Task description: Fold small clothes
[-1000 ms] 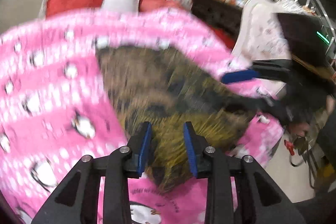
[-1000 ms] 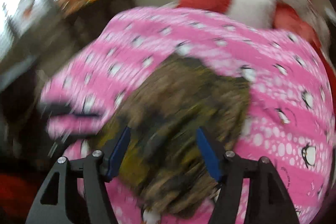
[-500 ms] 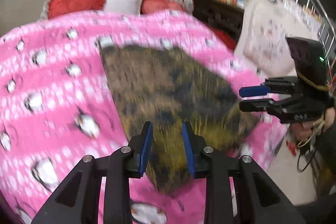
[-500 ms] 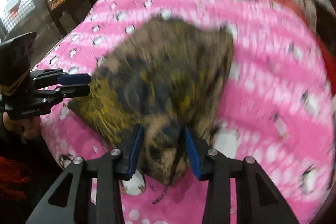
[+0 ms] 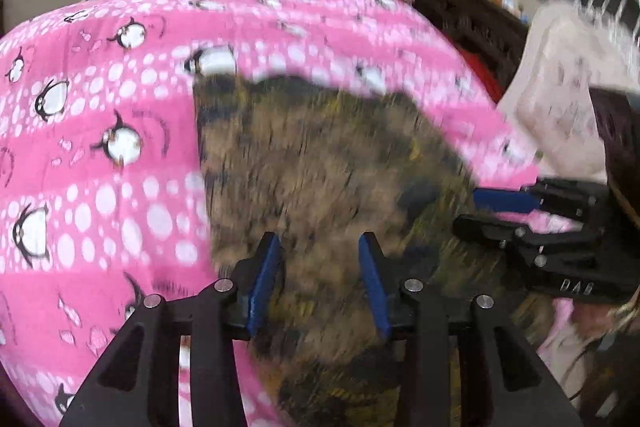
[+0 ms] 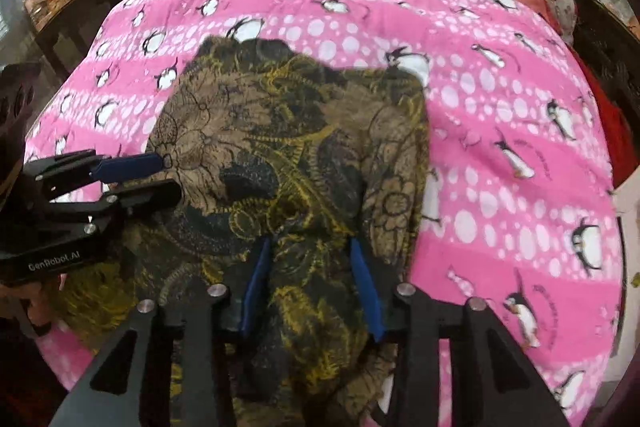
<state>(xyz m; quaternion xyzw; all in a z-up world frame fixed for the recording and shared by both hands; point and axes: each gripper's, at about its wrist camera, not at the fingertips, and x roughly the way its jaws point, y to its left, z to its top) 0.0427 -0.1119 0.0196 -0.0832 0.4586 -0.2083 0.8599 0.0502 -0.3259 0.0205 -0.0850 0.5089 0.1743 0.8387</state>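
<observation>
A bed with a pink penguin blanket carries the garment, a thin brown and yellow patterned cloth lying near the front edge. Your left hand-held gripper has just been opening; cloth lies between its jaws, not pinched. Your right hand-held gripper has been closing, half open, over the near hem. The cloth looks light and limp, so take it at the hem corners.
</observation>
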